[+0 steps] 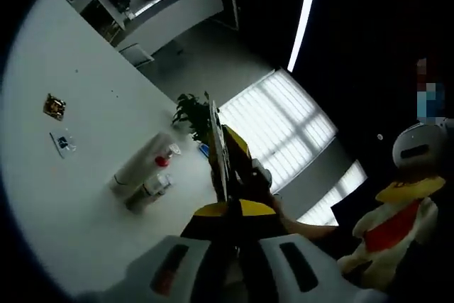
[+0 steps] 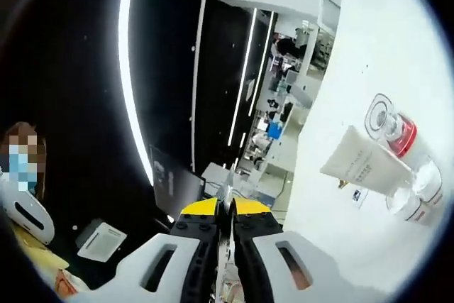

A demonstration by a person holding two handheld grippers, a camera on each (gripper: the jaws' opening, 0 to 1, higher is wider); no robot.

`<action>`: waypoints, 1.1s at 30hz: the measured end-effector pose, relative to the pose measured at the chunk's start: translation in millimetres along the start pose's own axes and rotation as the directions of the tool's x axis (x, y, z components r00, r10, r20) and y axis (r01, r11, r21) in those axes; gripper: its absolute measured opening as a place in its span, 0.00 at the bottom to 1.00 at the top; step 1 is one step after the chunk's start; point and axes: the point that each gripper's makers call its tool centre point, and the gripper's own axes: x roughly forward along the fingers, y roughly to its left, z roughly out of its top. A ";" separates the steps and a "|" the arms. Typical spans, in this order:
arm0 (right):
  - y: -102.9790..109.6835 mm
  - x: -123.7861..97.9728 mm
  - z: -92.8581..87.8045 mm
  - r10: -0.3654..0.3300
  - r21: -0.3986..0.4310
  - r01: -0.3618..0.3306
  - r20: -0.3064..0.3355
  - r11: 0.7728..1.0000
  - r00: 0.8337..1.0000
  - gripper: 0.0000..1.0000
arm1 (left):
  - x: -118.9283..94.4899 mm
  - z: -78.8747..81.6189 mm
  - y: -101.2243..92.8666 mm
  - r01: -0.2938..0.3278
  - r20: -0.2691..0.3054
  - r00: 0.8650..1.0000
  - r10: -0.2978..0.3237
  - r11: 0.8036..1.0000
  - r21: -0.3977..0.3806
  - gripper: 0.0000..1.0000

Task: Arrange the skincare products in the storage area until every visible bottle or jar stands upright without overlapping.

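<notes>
In the left gripper view, a smooth white table (image 1: 64,204) fills the left side. On it, far left, lies a small square packet with a brown and gold print (image 1: 54,106), and just below it a flat clear sachet with a blue mark (image 1: 62,142); any writing on them is too small to read. Further right the skincare products sit close together: a long white matte tube (image 1: 140,160) lying on its side, a clear bottle with a red collar (image 1: 165,158) touching its end, and a clear glossy bottle (image 1: 150,190) lying beside the tube. Behind them stands a leafy green plant (image 1: 190,113). The left gripper (image 1: 220,152) rises from the bottom, its yellow-and-black jaws pressed together on a thin flat card seen edge-on. At far right is a white, yellow and red plush figure (image 1: 397,218).

In the right gripper view, the right gripper (image 2: 228,189) has its jaws brought tight together with nothing visible between them. To the right, on the table (image 2: 355,246), the tube (image 2: 363,164) shows fine grey print, unreadable. Beside it lie the red-collared bottle (image 2: 391,129) with a clear faceted cap and two clear round-capped bottles (image 2: 418,193).
</notes>
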 end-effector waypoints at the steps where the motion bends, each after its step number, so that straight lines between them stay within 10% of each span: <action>1: -1.4 -0.1 -2.6 -0.009 -0.019 0.009 -0.027 1.000 1.000 0.05 | 0.3 -0.6 1.3 -0.005 0.005 1.000 0.005 1.000 -0.003 0.00; 6: -7.9 1.0 -5.6 -0.073 -0.103 0.066 -0.065 0.992 0.995 0.01 | 0.0 -4.7 10.6 -0.040 0.015 0.999 0.040 0.999 0.001 0.01; 12: -8.4 -0.1 -3.6 -0.063 -0.050 0.061 -0.043 0.997 0.997 0.01 | -1.0 -9.2 15.4 -0.056 0.004 0.998 0.056 0.998 -0.006 0.28; 24: -22.6 -2.1 -16.5 -0.128 -0.122 0.118 -0.084 0.986 0.988 0.01 | -8.4 -16.6 33.3 -0.115 0.035 0.992 0.118 0.991 -0.073 0.00; 33: -41.4 1.9 -36.6 -0.265 -0.427 0.165 -0.187 0.889 0.946 0.01 | -15.9 -28.2 50.6 -0.224 0.009 0.974 0.226 0.969 -0.103 0.00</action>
